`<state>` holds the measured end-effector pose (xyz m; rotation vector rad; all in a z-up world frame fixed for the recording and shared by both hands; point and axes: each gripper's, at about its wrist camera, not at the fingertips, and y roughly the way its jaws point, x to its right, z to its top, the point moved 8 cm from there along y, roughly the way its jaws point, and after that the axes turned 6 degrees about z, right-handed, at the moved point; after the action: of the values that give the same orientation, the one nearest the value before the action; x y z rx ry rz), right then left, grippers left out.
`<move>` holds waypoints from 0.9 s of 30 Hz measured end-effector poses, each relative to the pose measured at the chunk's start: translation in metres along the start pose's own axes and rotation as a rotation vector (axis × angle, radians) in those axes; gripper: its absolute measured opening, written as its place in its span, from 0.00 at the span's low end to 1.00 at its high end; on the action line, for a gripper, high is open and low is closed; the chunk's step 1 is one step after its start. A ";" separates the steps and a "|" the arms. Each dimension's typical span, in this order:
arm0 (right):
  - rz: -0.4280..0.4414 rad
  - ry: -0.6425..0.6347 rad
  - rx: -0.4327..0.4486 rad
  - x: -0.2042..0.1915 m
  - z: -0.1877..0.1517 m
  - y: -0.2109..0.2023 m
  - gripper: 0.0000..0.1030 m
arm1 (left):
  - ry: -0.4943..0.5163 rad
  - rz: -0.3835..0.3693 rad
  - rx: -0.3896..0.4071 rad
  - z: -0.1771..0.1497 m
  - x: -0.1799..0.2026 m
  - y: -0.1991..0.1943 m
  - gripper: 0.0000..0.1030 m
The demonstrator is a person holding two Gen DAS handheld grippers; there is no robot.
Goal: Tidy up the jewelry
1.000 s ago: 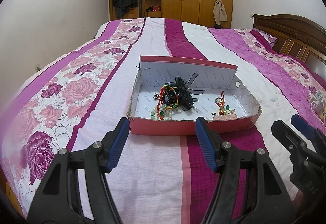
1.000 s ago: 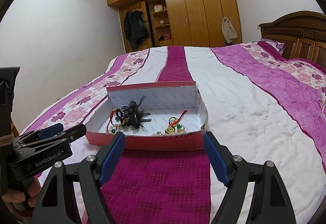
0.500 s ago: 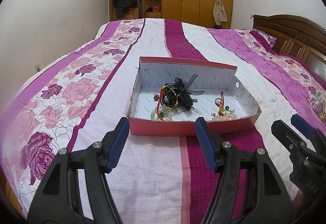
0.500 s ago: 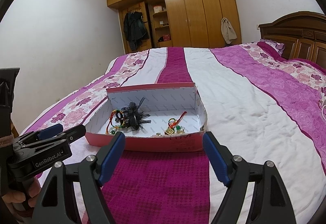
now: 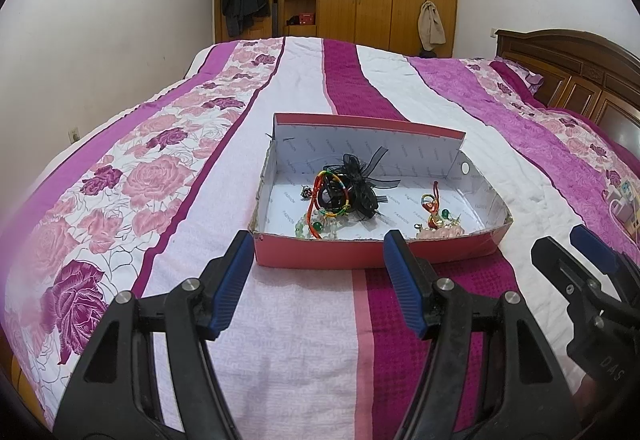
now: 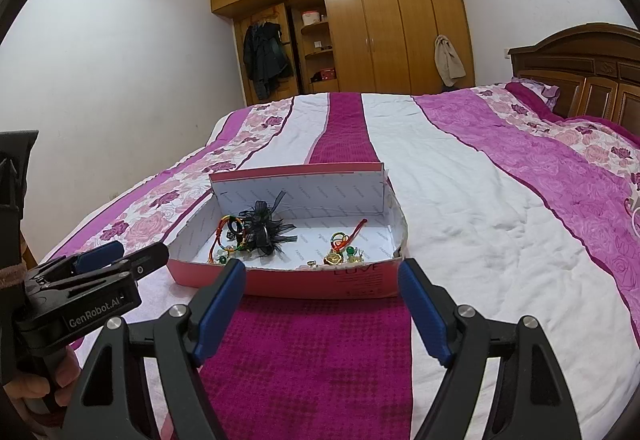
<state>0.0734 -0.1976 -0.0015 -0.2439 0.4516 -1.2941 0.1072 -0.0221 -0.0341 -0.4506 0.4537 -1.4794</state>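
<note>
A shallow pink cardboard box [image 5: 320, 258] [image 6: 280, 282] with a white lining lies on the bed. Inside it, at the left, lie a black ribbon hair piece [image 5: 360, 183] [image 6: 266, 230] and a rainbow bangle [image 5: 332, 195] [image 6: 232, 226] over green beads. At the right lies a small heap of red cord, gold and green trinkets [image 5: 436, 215] [image 6: 340, 250]. My left gripper [image 5: 320, 272] [image 6: 132, 258] hovers open just before the box's near wall, empty. My right gripper [image 6: 322, 302] [image 5: 564, 244] is open too, with nothing between its blue pads.
The bed carries a quilt [image 5: 168, 175] striped in magenta, white and pink roses. A wooden headboard [image 6: 584, 71] stands at the right, a wardrobe [image 6: 384, 27] at the far wall. A hand [image 6: 36, 386] holds the left gripper. Small items [image 5: 624, 199] lie at the bed's right edge.
</note>
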 end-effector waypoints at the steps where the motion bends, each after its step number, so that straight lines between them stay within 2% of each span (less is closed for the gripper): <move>1: 0.001 0.001 0.001 0.000 0.000 0.000 0.78 | -0.001 0.000 0.000 0.000 0.000 0.000 0.58; 27: 0.000 -0.001 0.001 -0.001 0.000 0.000 0.78 | 0.004 -0.003 0.009 0.004 0.002 -0.001 0.58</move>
<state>0.0733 -0.1969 -0.0014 -0.2437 0.4508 -1.2938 0.1083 -0.0240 -0.0300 -0.4407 0.4497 -1.4847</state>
